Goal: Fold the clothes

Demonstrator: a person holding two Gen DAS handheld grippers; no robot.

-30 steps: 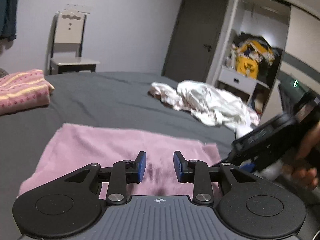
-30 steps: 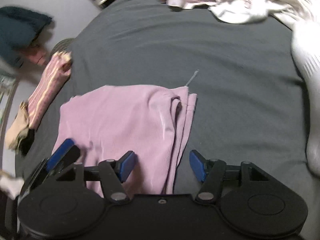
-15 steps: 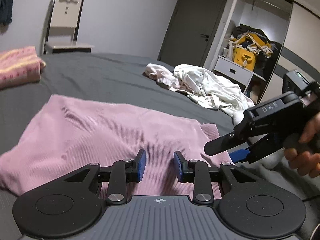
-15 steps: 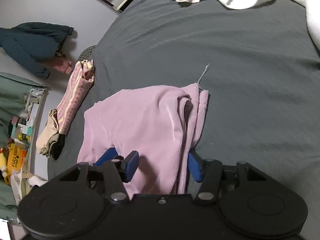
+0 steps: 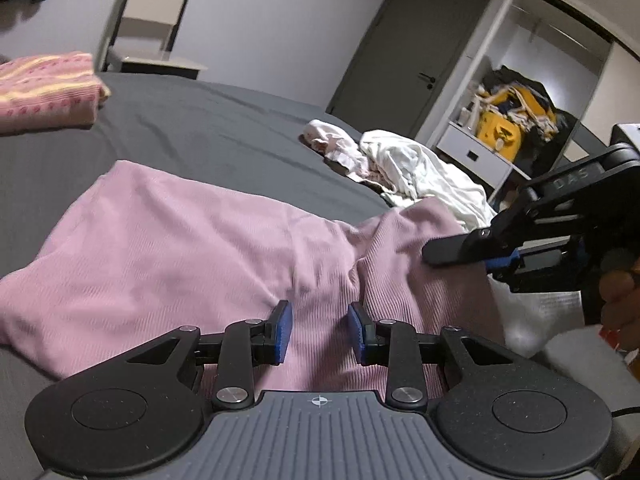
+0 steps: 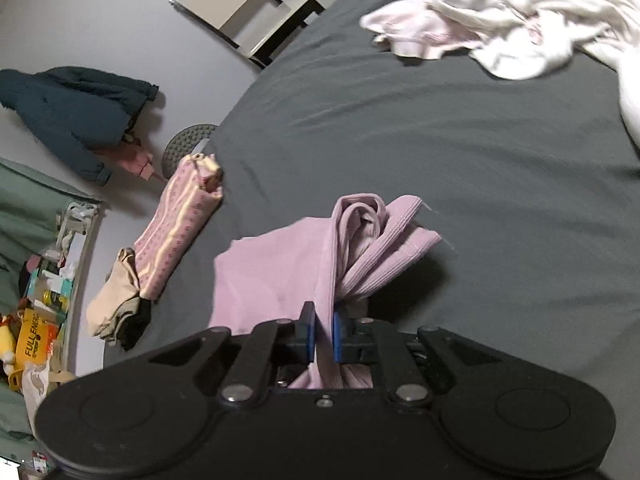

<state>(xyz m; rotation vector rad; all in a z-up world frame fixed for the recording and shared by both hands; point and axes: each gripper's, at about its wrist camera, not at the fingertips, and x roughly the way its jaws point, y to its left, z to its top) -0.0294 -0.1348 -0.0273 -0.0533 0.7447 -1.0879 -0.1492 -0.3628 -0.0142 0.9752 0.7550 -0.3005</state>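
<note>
A pink ribbed garment (image 5: pixel 192 240) lies spread on the dark grey bed (image 5: pixel 208 128). My left gripper (image 5: pixel 319 334) is open just above its near edge, with nothing between its blue pads. My right gripper (image 6: pixel 323 338) is shut on the garment's (image 6: pixel 280 272) right edge and holds it lifted, so the cloth bunches in folds above the sheet (image 6: pixel 500 184). In the left wrist view the right gripper (image 5: pixel 472 250) shows at the right, in a person's hand, with the raised pink cloth beside it.
A folded pink striped garment (image 5: pixel 44 92) lies at the bed's far left, also seen from the right wrist (image 6: pixel 180 220). A heap of white and pale pink clothes (image 5: pixel 404 164) sits at the far right. A chair (image 5: pixel 152 20) stands behind the bed; an open wardrobe (image 5: pixel 516 100) is beyond.
My right gripper has shut on the pink garment's right edge and lifted it, bunching the cloth. My left gripper has stayed open and moved closer over the garment.
</note>
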